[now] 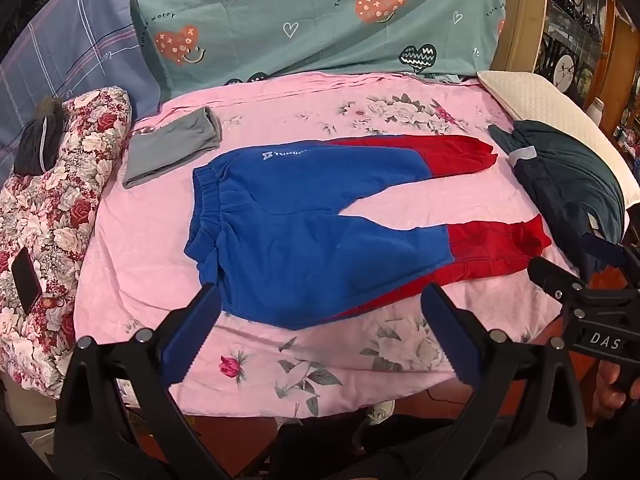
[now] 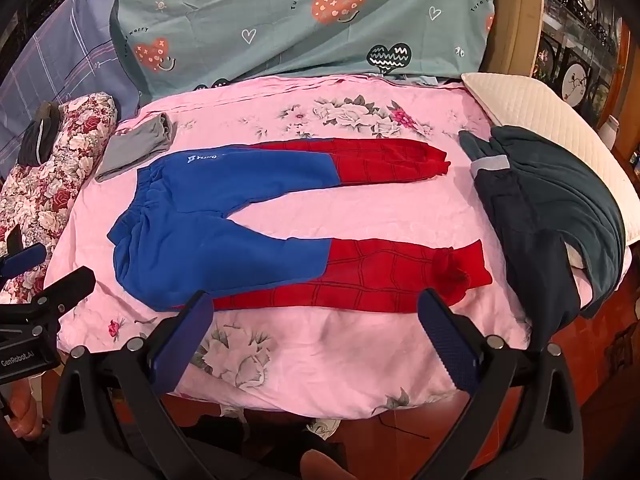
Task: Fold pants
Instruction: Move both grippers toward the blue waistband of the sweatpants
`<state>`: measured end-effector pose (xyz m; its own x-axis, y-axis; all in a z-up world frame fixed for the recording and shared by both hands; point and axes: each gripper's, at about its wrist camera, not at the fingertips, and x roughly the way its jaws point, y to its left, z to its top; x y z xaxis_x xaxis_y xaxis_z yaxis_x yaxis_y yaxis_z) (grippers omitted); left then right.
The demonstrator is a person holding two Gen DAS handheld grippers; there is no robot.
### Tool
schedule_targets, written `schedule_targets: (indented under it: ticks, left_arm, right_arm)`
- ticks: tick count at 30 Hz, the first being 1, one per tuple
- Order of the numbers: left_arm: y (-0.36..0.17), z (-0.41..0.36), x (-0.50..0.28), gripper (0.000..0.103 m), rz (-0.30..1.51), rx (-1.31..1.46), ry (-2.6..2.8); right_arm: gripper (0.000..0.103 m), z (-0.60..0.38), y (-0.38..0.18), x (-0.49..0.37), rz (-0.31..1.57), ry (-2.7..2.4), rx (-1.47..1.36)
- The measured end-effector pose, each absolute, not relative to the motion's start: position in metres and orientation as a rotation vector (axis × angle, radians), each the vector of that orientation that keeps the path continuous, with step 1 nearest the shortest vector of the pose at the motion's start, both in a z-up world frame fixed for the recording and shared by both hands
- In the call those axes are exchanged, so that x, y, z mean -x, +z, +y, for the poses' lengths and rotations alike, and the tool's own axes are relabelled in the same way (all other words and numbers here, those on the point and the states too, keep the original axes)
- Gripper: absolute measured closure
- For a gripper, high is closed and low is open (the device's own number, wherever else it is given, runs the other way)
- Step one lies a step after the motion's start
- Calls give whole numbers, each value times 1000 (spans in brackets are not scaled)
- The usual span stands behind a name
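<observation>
Blue pants with red lower legs (image 1: 320,236) lie spread flat on the pink floral sheet (image 1: 132,248), waistband to the left, both legs apart and pointing right. They also show in the right wrist view (image 2: 224,240). My left gripper (image 1: 320,300) is open and empty, hovering over the near edge of the blue part. My right gripper (image 2: 312,308) is open and empty, over the near red leg (image 2: 392,276). The right gripper also shows at the right edge of the left wrist view (image 1: 576,276).
A folded grey garment (image 1: 172,152) lies left of the waistband. A dark green garment (image 1: 568,184) is piled at the right on a white pillow (image 1: 540,104). A floral quilt (image 1: 60,208) with a phone (image 1: 26,280) lies left. Teal bedding (image 1: 312,20) is behind.
</observation>
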<state>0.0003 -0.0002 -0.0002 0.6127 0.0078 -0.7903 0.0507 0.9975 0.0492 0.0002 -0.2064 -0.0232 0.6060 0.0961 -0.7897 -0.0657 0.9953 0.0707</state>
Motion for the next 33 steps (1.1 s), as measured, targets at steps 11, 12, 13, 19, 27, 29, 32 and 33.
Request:
schedule_targets:
  ticks: [11,12,13,19,27,29,32,33]
  left_arm:
    - [-1,-1,-1,2,917,-64,-29]
    - [-2,-1,-1,2,918,-65,-29]
    - [-2,-1,-1,2,918,-65,-30]
    - [-2,-1,0,2,917,-63,-28]
    - [-8,2,-4,2,929,-65,-32]
    - [-8,2,-5,2,930,-64,-32]
    - [-8,2,-5,2,930,-64,-32]
    - [-9,1,-5,2,930,-65,-32]
  right_arm:
    - [1,-207,-23,0,921,93,-29]
    - [1,-205,-26,1,921,93,-29]
    - [1,-205,-26,0,919,92,-29]
    - [1,-206,-28,-4,926,92,-34]
    - [1,-205,-29,-5,934,95,-29]
    - [1,-205,-28,-5,936,94,-29]
    - [1,-205,-29,-5,937,94,-28]
    - [1,-205,-29,-5,937,94,-27]
